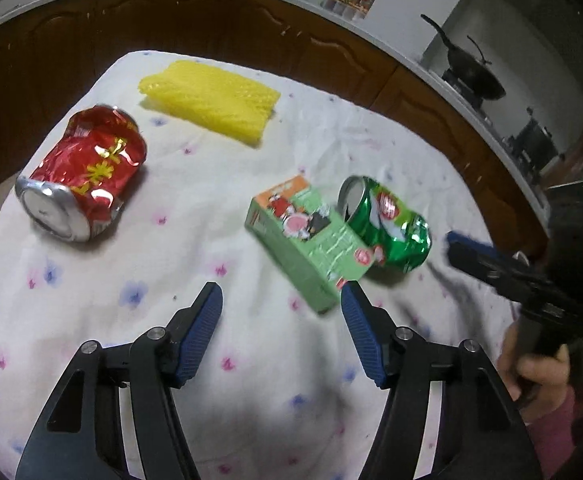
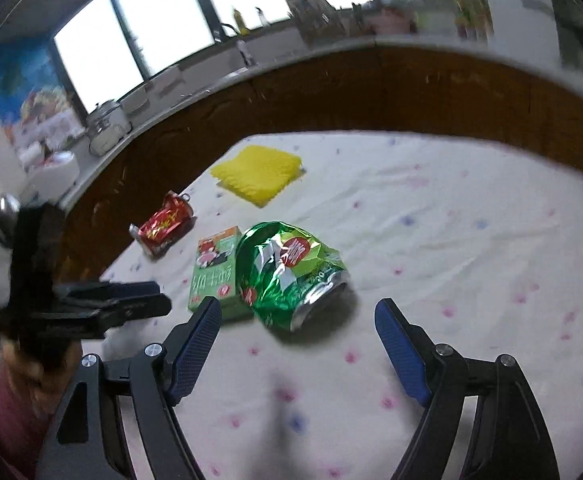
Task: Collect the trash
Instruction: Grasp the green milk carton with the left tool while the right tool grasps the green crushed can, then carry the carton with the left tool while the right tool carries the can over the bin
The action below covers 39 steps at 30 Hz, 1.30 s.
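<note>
**Crushed metal and card on a flowered tabletop**

Red first: a crushed red can is seen lying well left of the green carton, with yellow foam netting beyond it. A crushed green can is pressed against the carton's right side. The left claw is held wide open and empty just short of the carton; the right claw is likewise spread and empty before the green can.

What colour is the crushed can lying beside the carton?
Green can, with a red-and-white logo; the right wrist view shows it best.
</note>
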Motion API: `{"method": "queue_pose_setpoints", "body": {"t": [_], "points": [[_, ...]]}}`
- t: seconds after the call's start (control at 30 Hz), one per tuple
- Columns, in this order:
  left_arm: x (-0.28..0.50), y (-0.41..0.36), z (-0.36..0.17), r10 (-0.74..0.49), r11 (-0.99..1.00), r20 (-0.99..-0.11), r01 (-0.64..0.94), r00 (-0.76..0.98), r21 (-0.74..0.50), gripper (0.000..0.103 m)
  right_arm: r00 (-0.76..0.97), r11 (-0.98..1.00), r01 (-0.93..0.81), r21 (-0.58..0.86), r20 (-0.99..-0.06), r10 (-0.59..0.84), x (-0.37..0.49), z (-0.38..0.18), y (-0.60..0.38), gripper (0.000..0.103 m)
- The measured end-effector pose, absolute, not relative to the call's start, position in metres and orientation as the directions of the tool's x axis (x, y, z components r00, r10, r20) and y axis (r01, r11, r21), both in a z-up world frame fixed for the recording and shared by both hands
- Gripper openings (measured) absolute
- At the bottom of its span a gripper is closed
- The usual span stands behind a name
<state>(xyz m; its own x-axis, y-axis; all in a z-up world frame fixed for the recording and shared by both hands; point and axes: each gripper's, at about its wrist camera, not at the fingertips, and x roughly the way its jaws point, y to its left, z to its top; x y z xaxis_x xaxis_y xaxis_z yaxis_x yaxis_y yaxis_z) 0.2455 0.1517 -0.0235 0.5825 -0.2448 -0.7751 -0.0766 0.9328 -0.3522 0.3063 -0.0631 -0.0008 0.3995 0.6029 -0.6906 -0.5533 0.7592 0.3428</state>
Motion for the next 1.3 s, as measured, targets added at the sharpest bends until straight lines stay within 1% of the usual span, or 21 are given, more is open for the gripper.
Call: {"method": "queue_pose_setpoints", "body": {"t": [0.07, 0.13, 0.17, 0.2, 0.23, 0.3, 0.47, 0.7, 0.8, 0.87, 0.97, 1.3], "points": [[0.252, 0.15, -0.025, -0.242, 0.932, -0.78, -0.085, 0.577, -0.352, 0.063, 0.372, 0.767, -0.511, 0.388, -0.705, 0.605, 0.316, -0.01, -0.059, 0.072], [0.259, 0.15, -0.029, -0.249, 0.928, -0.786, -0.094, 0.567, -0.362, 0.063, 0.343, 0.766, -0.473, 0.435, -0.71, 0.615, 0.323, -0.02, -0.054, 0.054], [0.262, 0.15, -0.031, -0.253, 0.924, -0.786, -0.099, 0.564, -0.369, 0.063, 0.334, 0.761, -0.454, 0.463, -0.703, 0.628, 0.325, -0.024, -0.054, 0.049], [0.263, 0.149, -0.032, -0.256, 0.922, -0.787, -0.102, 0.561, -0.373, 0.063, 0.331, 0.759, -0.429, 0.489, -0.697, 0.636, 0.327, -0.028, -0.054, 0.028], [0.266, 0.149, -0.033, -0.259, 0.92, -0.788, -0.105, 0.558, -0.377, 0.063, 0.336, 0.764, -0.413, 0.495, -0.697, 0.633, 0.328, -0.03, -0.054, 0.012], [0.27, 0.146, -0.034, -0.268, 0.916, -0.787, -0.107, 0.555, -0.387, 0.063, 0.367, 0.771, -0.39, 0.504, -0.683, 0.632, 0.326, -0.03, -0.059, 0.009], [0.282, 0.135, -0.034, -0.27, 0.914, -0.788, -0.109, 0.553, -0.39, 0.063, 0.456, 0.797, -0.365, 0.482, -0.653, 0.604, 0.316, -0.013, -0.084, 0.009], [0.306, 0.111, -0.038, -0.171, 0.946, -0.813, -0.139, 0.556, -0.294, 0.062, 0.544, 0.816, -0.305, 0.491, -0.614, 0.572, 0.302, 0.003, -0.132, 0.009], [0.306, 0.102, -0.037, -0.142, 0.96, -0.805, -0.118, 0.576, -0.254, 0.058, 0.552, 0.816, -0.28, 0.505, -0.611, 0.568, 0.295, 0.001, -0.146, 0.009], [0.305, 0.097, -0.036, -0.15, 0.967, -0.799, -0.084, 0.583, -0.242, 0.053, 0.556, 0.817, -0.271, 0.51, -0.61, 0.565, 0.29, 0.001, -0.152, 0.009], [0.3, 0.092, -0.032, -0.17, 0.969, -0.788, -0.046, 0.592, -0.244, 0.051, 0.567, 0.813, -0.261, 0.52, -0.6, 0.565, 0.282, 0.003, -0.161, 0.009], [0.28, 0.05, 0.003, -0.299, 0.949, -0.724, 0.11, 0.622, -0.297, 0.05, 0.627, 0.812, -0.235, 0.535, -0.555, 0.547, 0.249, 0.021, -0.195, 0.009]]}}
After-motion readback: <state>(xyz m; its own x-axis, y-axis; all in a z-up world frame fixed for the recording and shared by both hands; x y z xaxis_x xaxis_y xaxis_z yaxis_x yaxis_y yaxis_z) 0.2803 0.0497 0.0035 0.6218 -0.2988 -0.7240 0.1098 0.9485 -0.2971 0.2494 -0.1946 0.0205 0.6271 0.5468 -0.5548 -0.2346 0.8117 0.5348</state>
